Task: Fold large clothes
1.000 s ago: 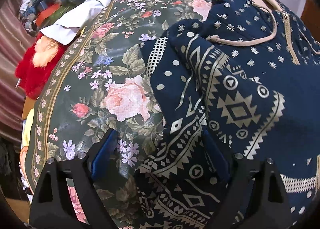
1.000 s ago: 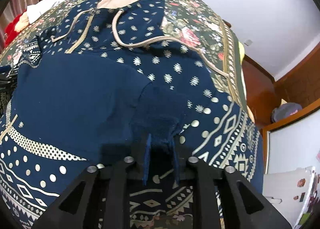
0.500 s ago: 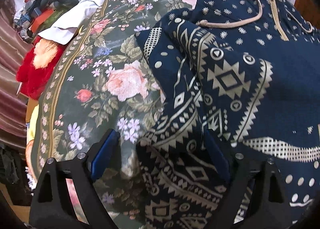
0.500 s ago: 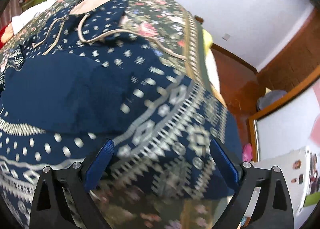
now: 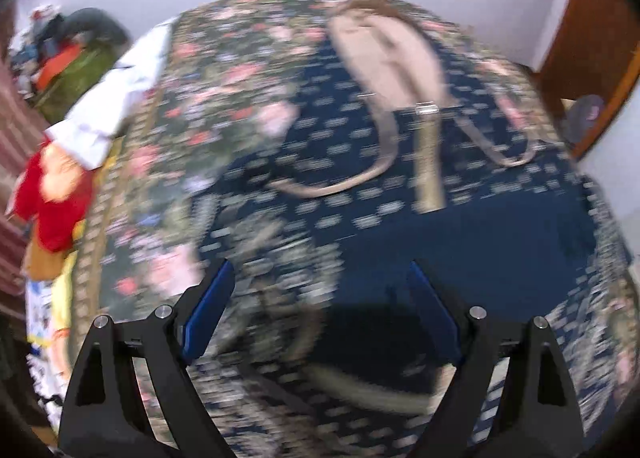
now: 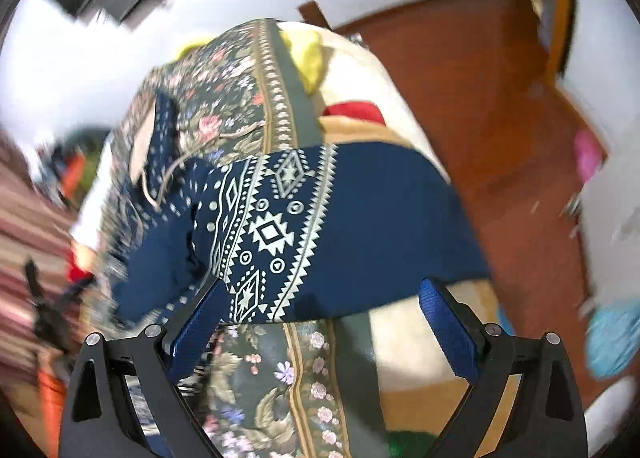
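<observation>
A navy hoodie (image 5: 460, 226) with cream geometric bands, beige hood lining and drawcords lies spread on the floral bedspread (image 5: 224, 70). The left wrist view is motion-blurred. My left gripper (image 5: 320, 314) is open and empty above the hoodie's lower part. In the right wrist view a hoodie sleeve (image 6: 344, 226) lies across the bed edge. My right gripper (image 6: 320, 322) is open and empty, just above and in front of that sleeve and the bedspread (image 6: 280, 378).
White cloth (image 5: 116, 106) and a red plush (image 5: 56, 194) lie at the bed's left side, with a pile of clothes (image 5: 68, 54) behind. A wooden floor (image 6: 500, 138) and a door frame (image 5: 592, 50) are to the right. A yellow item (image 6: 308, 54) sits by the mattress edge.
My right gripper let go of the hoodie fabric, opened and swung right toward the bed edge. My left gripper stayed open and pulled back, so the whole hoodie shows.
</observation>
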